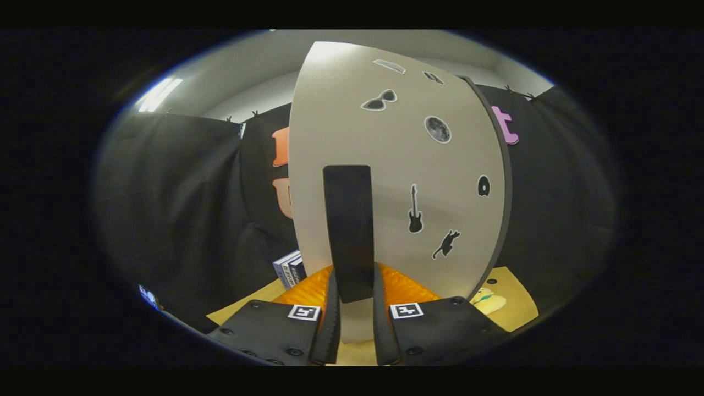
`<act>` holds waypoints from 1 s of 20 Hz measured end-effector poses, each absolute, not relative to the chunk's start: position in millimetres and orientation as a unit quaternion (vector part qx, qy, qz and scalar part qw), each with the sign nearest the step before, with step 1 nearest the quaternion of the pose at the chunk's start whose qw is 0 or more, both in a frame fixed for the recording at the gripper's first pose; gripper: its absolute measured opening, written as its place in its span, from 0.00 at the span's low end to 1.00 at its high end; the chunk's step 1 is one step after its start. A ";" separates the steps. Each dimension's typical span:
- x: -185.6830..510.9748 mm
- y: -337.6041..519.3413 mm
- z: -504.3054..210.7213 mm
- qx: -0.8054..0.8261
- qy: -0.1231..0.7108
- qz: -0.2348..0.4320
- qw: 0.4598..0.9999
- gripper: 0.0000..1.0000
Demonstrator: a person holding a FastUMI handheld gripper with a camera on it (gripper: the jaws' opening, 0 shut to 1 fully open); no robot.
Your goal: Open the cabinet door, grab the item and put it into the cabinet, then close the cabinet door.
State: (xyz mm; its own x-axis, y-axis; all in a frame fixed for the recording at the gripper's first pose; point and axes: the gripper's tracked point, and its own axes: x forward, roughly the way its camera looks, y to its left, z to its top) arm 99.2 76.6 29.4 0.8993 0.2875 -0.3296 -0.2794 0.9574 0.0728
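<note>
Gripper view, tongs: we see our tongs (356,324) closed to a narrow gap around the lower end of the black handle (348,231), one finger on each side of it; both seem to press on it, though the contact itself is hard to make out.
Handle: a flat, dark, upright bar fixed to the front of the cabinet door (396,176), rising from between our fingers to about mid-door.
Step in hand: we judge this to be the door step, most likely pulling it open, since the item is not yet in the tongs.
How to do it well: we should keep the squeeze steady, pull along the arc of the hinge instead of straight back, and let the wrist turn with the door so the bar does not slip out of the fingers.
Cabinet door: a pale beige panel with a dark edge on its right side, dotted with small stickers: sunglasses, a moon, a guitar, a cat.
Worktop: the yellow worktop (517,297) lies under the cabinet.
Item: we cannot tell for certain which it is; a small pale soft toy (487,300) lies on the worktop just right of the door's lower edge, and a stack of books (290,268) stands left of it.
Beyond: black cloth wall behind everything.
</note>
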 end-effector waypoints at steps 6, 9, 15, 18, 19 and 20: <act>89.7 61.9 35.6 0.029 0.173 0.136 0.975 0.33; 86.7 56.0 33.8 0.040 0.171 0.132 0.976 0.33; 82.1 49.3 33.4 0.053 0.176 0.121 0.975 0.33; 79.4 44.7 32.4 0.046 0.179 0.110 0.977 0.33; 76.6 42.1 32.4 0.041 0.178 0.108 0.977 0.32; 73.8 39.2 33.3 0.038 0.179 0.105 0.977 0.31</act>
State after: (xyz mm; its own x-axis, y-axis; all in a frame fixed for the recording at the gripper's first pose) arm 73.8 39.2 33.3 0.9137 0.2196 -0.3419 -0.1927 0.9749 0.1111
